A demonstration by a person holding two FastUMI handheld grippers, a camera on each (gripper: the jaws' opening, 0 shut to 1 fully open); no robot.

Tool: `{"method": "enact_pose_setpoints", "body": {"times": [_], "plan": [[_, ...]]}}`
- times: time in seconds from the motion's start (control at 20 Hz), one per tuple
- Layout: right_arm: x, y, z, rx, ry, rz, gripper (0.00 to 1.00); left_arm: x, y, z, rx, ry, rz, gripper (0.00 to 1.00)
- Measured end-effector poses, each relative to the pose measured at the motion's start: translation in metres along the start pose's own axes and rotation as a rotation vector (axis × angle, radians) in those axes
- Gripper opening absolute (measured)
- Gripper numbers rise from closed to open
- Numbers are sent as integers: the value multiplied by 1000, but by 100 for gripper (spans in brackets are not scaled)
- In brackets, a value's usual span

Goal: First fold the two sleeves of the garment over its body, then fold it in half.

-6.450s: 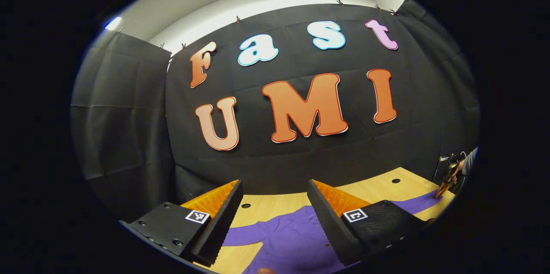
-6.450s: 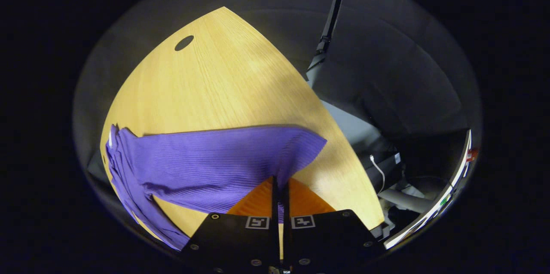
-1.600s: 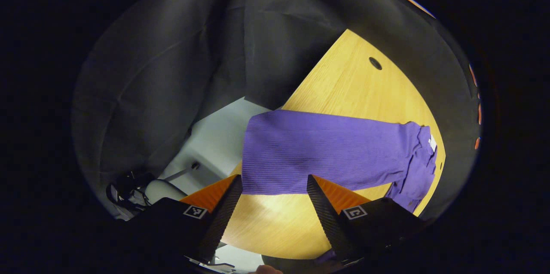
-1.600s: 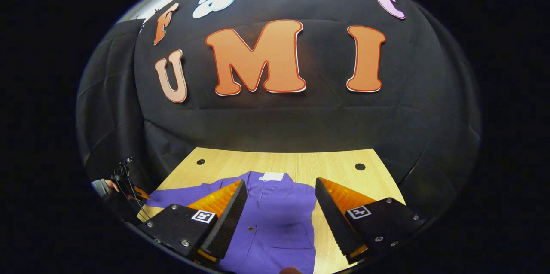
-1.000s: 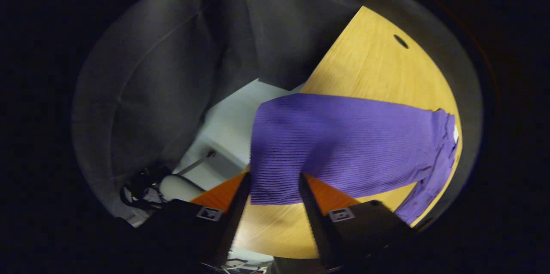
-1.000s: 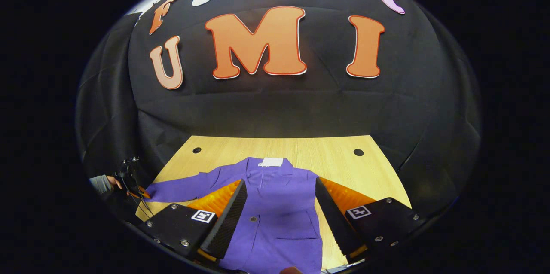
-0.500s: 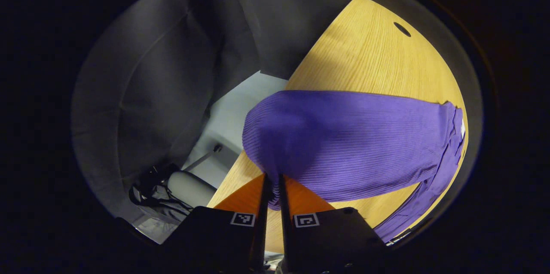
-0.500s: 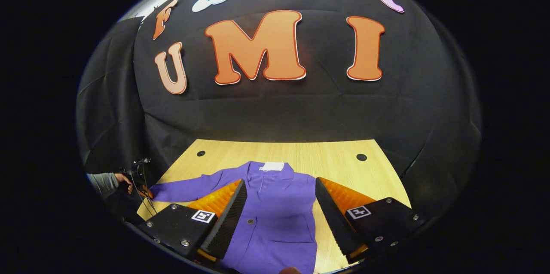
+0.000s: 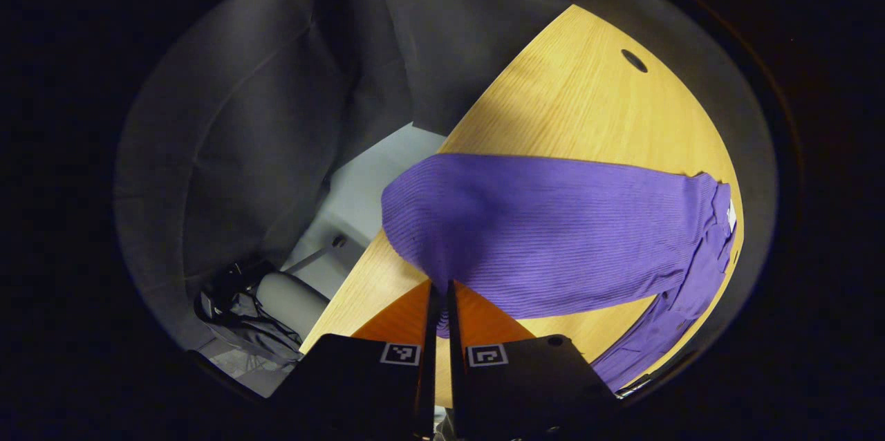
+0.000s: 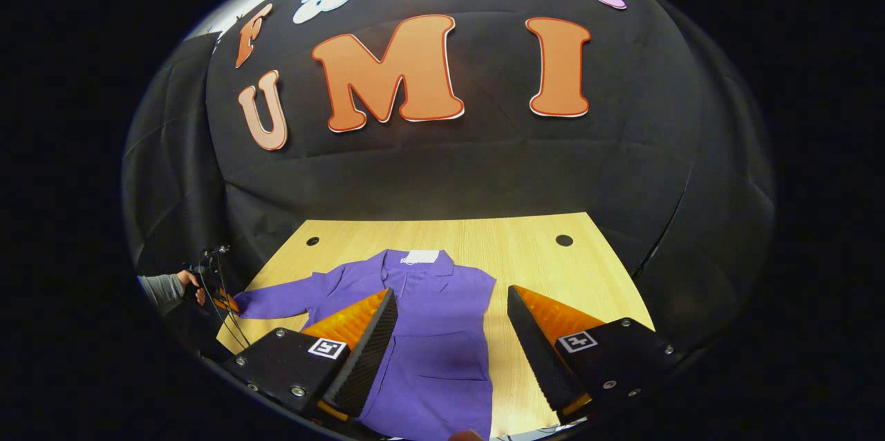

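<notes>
Where the left gripper (image 9: 438, 289) meets the cloth, its fingers are pressed together on the cuff end of the purple garment's (image 9: 553, 227) sleeve, and the pinched edge itself is hidden between them. From that grip the ribbed sleeve runs across the wooden surface (image 9: 588, 109) toward the right of the left gripper view, where the rest of the garment bunches at the fisheye edge and is hard to make out.

In the right gripper view the garment (image 10: 429, 330) lies flat on the surface (image 10: 539, 268), collar toward the booth wall, its long axis running from the collar back toward the camera; the hem is cut off at the bottom. One sleeve stretches out sideways to the left, its end reaching the far gripper held by a hand (image 10: 190, 283) at the edge. The right gripper (image 10: 449, 337) hangs above the garment's body with its fingers spread wide, gripping nothing.
</notes>
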State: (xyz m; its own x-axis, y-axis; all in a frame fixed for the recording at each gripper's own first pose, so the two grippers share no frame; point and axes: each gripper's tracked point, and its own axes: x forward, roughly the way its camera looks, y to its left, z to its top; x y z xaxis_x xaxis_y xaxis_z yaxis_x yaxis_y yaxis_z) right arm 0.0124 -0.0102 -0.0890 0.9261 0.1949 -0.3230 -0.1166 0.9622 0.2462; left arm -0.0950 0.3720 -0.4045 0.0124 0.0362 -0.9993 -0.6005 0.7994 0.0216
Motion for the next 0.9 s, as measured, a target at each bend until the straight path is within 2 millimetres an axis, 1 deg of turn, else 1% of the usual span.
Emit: {"method": "enact_pose_setpoints", "body": {"times": [0.1, 0.25, 0.3, 0.5, 0.55, 0.6, 0.65, 0.7, 0.9], "plan": [[0, -1, -3, 11, 6, 6, 95, -15, -14, 1, 19, -28, -24, 11], [1, 3, -7, 32, 3, 30, 95, -40, -50, 6, 59, -72, -72, 11], [1, 4, -9, 37, 2, 32, 95, -50, -58, 2, 83, -83, -79, 11], [-4, 6, -14, 64, 0, 53, 95, -83, -112, -4, 190, -121, -134, 11], [-4, 7, -15, 84, 3, 64, 95, -92, -129, -8, 214, -125, -156, 11], [-6, 9, -17, 98, 1, 75, 95, -94, -143, -11, 235, -128, -169, 10], [-7, 8, -18, 108, -5, 72, 95, -99, -158, -14, 254, -129, -183, 11], [-7, 6, -17, 115, -9, 71, 95, -109, -172, -17, 277, -135, -200, 10], [-11, 0, -17, 135, -21, 62, 95, -127, -230, -26, 358, -149, -219, 10]]}}
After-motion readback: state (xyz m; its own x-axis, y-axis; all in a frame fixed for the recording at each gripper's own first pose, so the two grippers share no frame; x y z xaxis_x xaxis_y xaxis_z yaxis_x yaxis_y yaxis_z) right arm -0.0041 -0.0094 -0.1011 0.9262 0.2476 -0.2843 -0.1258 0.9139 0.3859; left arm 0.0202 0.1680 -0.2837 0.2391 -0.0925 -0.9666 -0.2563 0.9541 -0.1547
